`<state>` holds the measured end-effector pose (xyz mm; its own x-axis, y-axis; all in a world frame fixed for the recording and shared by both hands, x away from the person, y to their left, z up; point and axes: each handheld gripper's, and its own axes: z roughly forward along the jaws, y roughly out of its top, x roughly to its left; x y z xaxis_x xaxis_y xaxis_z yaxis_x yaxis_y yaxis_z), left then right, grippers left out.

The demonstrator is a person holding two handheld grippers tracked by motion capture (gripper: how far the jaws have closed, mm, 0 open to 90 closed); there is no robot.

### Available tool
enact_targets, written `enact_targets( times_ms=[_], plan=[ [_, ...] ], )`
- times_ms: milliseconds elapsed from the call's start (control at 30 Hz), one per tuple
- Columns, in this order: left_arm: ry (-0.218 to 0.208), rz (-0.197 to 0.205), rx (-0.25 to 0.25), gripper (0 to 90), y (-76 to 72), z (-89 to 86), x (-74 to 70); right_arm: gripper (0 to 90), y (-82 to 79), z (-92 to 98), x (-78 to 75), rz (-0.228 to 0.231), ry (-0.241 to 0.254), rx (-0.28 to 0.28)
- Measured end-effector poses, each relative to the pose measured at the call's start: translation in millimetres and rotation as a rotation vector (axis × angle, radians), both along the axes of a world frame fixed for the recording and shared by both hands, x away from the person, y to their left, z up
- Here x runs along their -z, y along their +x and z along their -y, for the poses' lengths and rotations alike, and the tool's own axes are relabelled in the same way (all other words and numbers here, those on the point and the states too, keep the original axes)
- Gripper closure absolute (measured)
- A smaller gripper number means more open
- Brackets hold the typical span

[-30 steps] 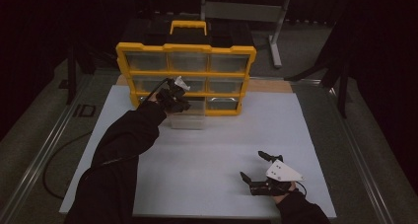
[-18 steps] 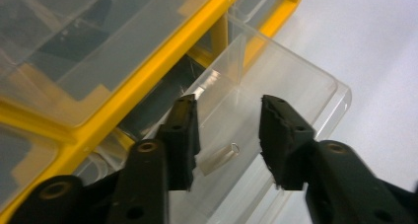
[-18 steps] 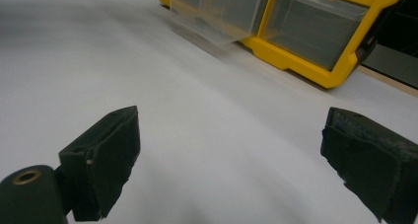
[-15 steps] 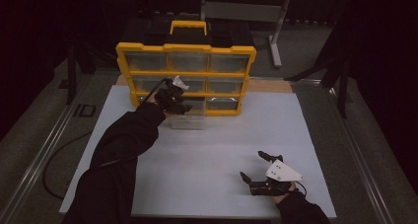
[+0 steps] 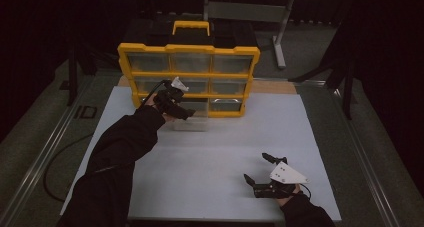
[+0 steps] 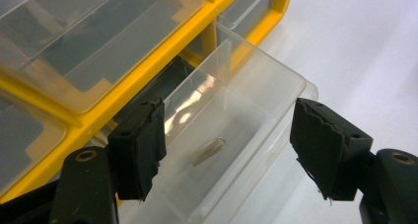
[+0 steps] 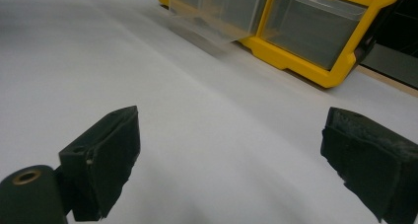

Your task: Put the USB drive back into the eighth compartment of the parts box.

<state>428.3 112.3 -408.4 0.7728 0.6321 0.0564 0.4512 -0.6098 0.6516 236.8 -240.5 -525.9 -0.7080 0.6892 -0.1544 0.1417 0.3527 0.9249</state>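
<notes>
A yellow organizer (image 5: 187,49) with clear drawers stands at the back of the white table. One clear drawer (image 5: 192,122) in its bottom row is pulled out. My left gripper (image 5: 172,103) hovers just over that drawer (image 6: 256,100); its jaws have just been opening and nothing is pressed between them. A small metal piece (image 6: 208,151) lies on the drawer's floor below the left gripper (image 6: 229,130). My right gripper (image 5: 255,167) rests open near the table's front right, and the right gripper (image 7: 231,135) has only bare tabletop between its jaws.
The white table top (image 5: 215,152) stretches between the two hands. The organizer's yellow frame (image 7: 315,71) and its shut drawers lie ahead of the right gripper. A cable (image 5: 55,162) trails off the table's left side.
The left hand has barely shifted above the pulled-out drawer. The right gripper has stayed where it was.
</notes>
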Motion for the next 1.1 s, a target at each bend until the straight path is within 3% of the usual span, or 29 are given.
enact_targets(
  times_ms=[200,567,667,800,967,1100],
  plan=[
    [-0.002,0.004,-0.007,19.4,-4.3,-3.3,-2.2,8.2,-0.2,-0.5,0.1,-0.001,0.000,0.002],
    [-0.035,-0.008,-0.025,13.3,-7.9,-13.0,-2.2,8.2,-0.1,-0.8,0.4,-0.002,-0.001,0.001],
    [-0.050,-0.025,0.014,2.5,-8.6,-14.8,-1.7,8.2,0.0,-0.7,0.0,0.002,0.001,0.002],
    [-0.049,-0.010,0.021,0.6,-11.2,-16.0,-0.7,8.2,-0.1,-0.7,-0.1,0.003,0.000,0.004],
    [-0.054,-0.026,0.050,0.4,-13.2,-17.6,0.6,8.2,0.4,-0.6,0.2,0.001,0.000,0.003],
    [-0.051,-0.002,0.058,0.4,-17.8,-18.9,0.5,8.2,0.2,-0.7,0.3,0.001,-0.002,0.003]
  ],
)
